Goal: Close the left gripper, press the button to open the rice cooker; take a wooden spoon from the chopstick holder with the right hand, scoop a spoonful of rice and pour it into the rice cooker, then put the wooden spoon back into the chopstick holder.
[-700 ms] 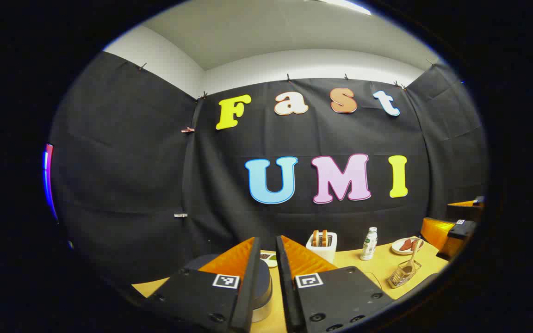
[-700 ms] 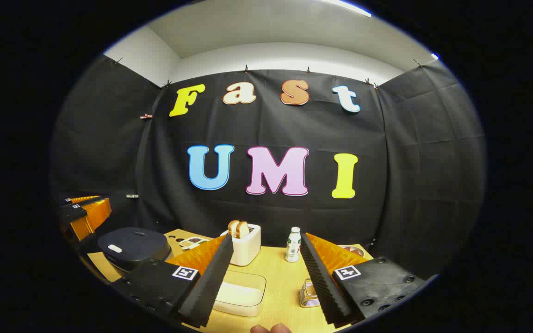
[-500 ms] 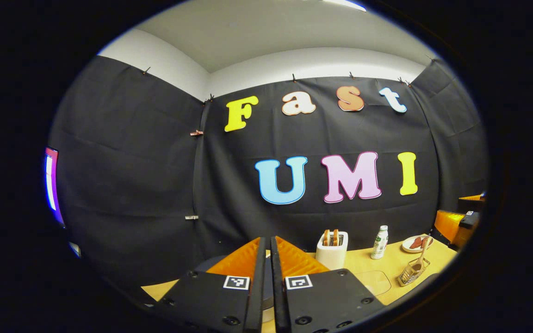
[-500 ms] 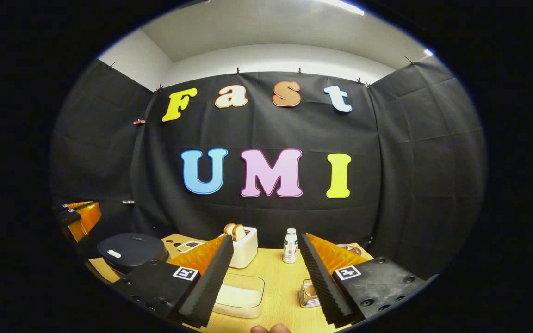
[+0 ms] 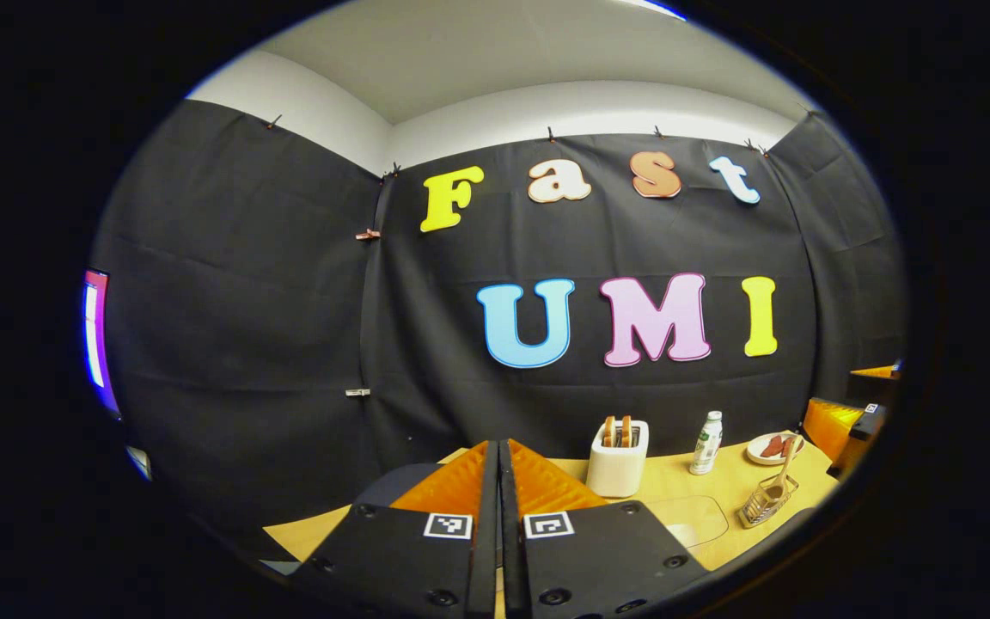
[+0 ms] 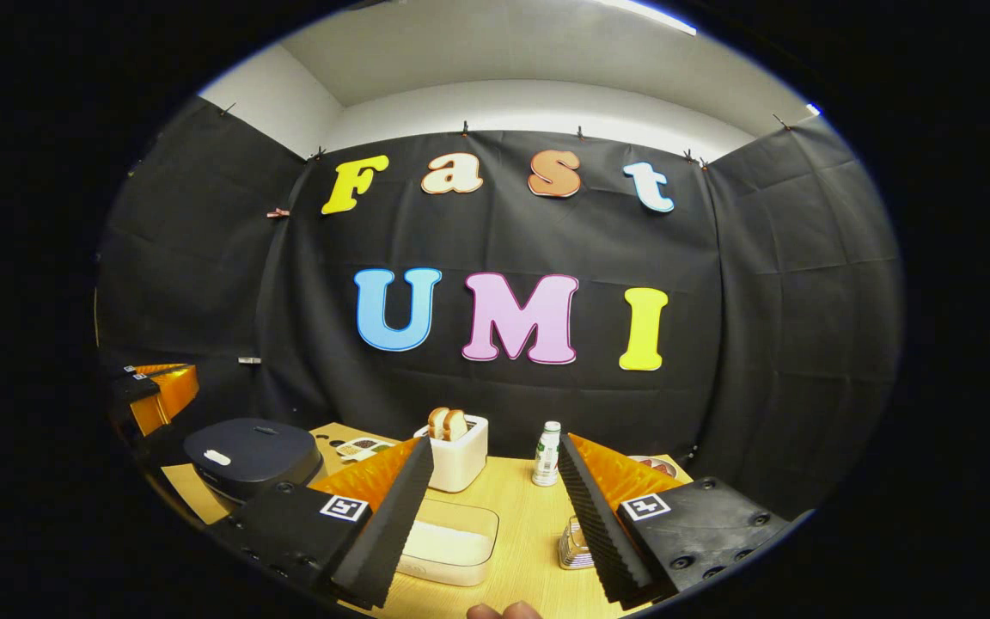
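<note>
The cooker (image 6: pixel 250 454), dark and round with its lid down, sits at the left end of the table (image 6: pixel 516 516). In the left gripper view only a dark sliver of it (image 5: pixel 396 486) shows, the rest hidden behind the left tool (image 5: pixel 496 456), which hangs over its near edge with its fingers clenched together on nothing. Whether the tool touches the lid cannot be told. In the right gripper view the same tool (image 6: pixel 155 391) shows small at the far left, above and just beside the cooker.

The spoon (image 5: pixel 777 477) leans in the wire holder (image 5: pixel 766 503) near the table's right end, its bowl down inside the basket. In the right gripper view the holder (image 6: pixel 575 546) is half covered by a finger of the right tool (image 6: pixel 495 456), and the spoon cannot be made out there. The right tool is spread wide and grips nothing. Between its fingers lies the clear rice box (image 6: pixel 448 550), its left part cut off by the left finger.

Farther back stand a toaster (image 6: pixel 459 456) with bread, a bottle (image 6: pixel 547 453) and a plate (image 5: pixel 772 447) of something reddish, too small to identify. A fingertip (image 6: pixel 504 610) peeks in at the bottom edge.
</note>
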`<state>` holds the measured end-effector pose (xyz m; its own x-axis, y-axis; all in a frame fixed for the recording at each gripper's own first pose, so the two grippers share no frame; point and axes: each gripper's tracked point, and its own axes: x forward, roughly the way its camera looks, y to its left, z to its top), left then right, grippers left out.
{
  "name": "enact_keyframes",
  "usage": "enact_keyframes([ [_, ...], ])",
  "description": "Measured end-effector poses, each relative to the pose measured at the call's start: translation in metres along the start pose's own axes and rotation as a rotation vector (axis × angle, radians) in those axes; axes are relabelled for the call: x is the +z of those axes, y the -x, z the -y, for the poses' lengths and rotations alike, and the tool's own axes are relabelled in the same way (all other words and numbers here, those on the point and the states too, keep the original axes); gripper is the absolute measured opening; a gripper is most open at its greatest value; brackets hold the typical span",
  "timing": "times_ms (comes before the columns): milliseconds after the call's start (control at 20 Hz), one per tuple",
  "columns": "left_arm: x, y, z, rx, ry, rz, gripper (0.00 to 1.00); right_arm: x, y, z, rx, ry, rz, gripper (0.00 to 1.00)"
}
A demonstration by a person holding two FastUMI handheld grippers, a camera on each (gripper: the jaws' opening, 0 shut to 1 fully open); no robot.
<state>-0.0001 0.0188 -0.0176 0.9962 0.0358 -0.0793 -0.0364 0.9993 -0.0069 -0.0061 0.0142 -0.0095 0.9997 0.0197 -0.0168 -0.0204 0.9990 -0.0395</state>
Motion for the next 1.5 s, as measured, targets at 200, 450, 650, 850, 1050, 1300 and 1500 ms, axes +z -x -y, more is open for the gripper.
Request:
enact_keyframes([
  [200, -0.008, -0.003, -0.005, 0.01, 0.035, -0.034, 0.17, 0.001, 0.002, -0.002, 0.005, 0.002, 0.001, 0.91],
  [450, -0.007, -0.003, -0.001, -0.011, 0.024, -0.024, 0.74, 0.0, 0.0, -0.004, 0.008, 0.006, 0.0, 0.91],
  [650, -0.01, -0.006, -0.004, -0.005, 0.023, -0.031, 0.63, 0.001, 0.0, -0.005, 0.011, 0.01, 0.003, 0.91],
  [850, -0.015, -0.007, -0.014, 0.018, 0.03, -0.046, 0.38, 0.0, 0.0, -0.009, 0.023, -0.007, 0.0, 0.91],
  [1050, -0.034, -0.014, -0.032, 0.064, 0.03, -0.098, 0.07, -0.001, -0.003, -0.012, 0.022, -0.009, -0.002, 0.91],
  [1300, -0.062, -0.025, -0.049, 0.045, 0.051, -0.181, 0.06, -0.005, -0.008, -0.022, 0.022, -0.001, -0.011, 0.9],
  [1500, -0.084, -0.042, -0.065, 0.039, 0.055, -0.228, 0.05, -0.009, -0.012, -0.03, 0.023, 0.004, -0.02, 0.91],
])
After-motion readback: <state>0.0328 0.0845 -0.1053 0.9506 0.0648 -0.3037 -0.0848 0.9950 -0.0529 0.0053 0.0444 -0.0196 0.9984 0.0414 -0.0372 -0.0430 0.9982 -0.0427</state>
